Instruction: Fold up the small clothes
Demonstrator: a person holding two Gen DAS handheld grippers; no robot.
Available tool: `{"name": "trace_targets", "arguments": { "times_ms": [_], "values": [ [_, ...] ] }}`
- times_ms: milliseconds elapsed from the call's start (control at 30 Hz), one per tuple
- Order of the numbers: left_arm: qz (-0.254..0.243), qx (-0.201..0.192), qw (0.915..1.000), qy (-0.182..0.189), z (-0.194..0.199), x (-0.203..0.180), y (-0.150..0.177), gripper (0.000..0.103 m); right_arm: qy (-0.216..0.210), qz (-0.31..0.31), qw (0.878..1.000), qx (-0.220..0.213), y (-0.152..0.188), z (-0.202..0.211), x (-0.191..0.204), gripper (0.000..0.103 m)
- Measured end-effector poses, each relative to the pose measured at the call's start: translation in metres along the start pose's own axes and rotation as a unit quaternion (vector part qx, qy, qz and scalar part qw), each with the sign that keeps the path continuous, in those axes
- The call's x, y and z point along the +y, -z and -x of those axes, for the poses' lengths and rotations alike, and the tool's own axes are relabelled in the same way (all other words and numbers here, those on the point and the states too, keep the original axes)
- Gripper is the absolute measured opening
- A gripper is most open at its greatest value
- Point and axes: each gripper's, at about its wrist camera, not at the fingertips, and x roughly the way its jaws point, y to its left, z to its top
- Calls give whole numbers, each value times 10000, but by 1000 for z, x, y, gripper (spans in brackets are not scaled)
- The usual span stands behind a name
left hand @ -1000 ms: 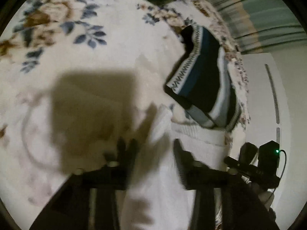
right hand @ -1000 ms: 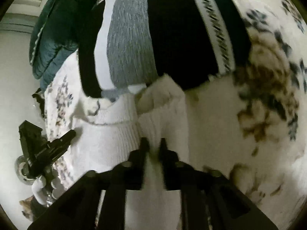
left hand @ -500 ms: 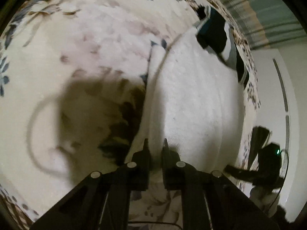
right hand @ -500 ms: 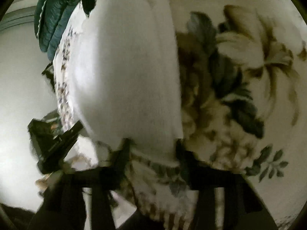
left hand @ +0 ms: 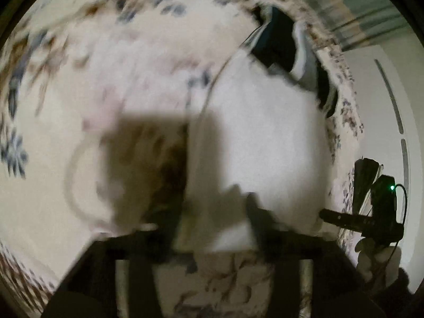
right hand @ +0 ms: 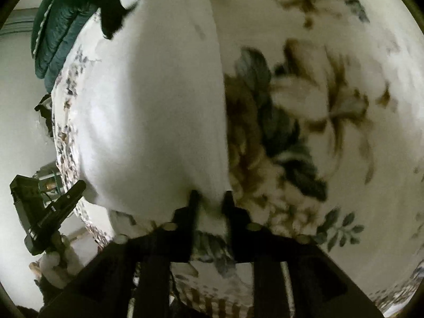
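Note:
A white knit garment (left hand: 265, 137) lies spread on the flowered bedspread (left hand: 66, 106); it also shows in the right wrist view (right hand: 153, 106). My left gripper (left hand: 214, 212) is open, its fingers apart on either side of the garment's near edge. My right gripper (right hand: 210, 198) is nearly shut, pinching the near corner of the white garment. A folded black, blue and grey striped garment (left hand: 288, 50) lies beyond the white one. The left view is blurred.
A dark green quilted jacket (right hand: 61, 23) lies at the bed's far left in the right wrist view. The bed's edge (left hand: 341, 122) runs along the right, with a white cabinet (left hand: 384, 106) beyond. The other gripper shows at each view's side (left hand: 371, 214) (right hand: 47, 212).
My left gripper has opened and let go of the white garment's edge. My right gripper has closed on the garment's near corner. The white garment now lies spread flat toward me.

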Motion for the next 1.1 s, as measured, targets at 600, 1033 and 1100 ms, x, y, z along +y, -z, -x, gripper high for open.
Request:
{"name": "trace_targets", "arguments": {
  "times_ms": [600,1033,1100],
  "values": [
    [-1076,-428,9907,-718,-76,-44,-120,8,293,217,9926,-1160,-151,17,53,10],
    [-1197,-525,9889,-704,-63,-50,-125,6,785,367,9831,-1614,-147,25,101,5],
    [-1049,-534,9915,-555,-57,-44,-131,6,766,324,9819,-1704,-150,27,108,5]
  ]
}}
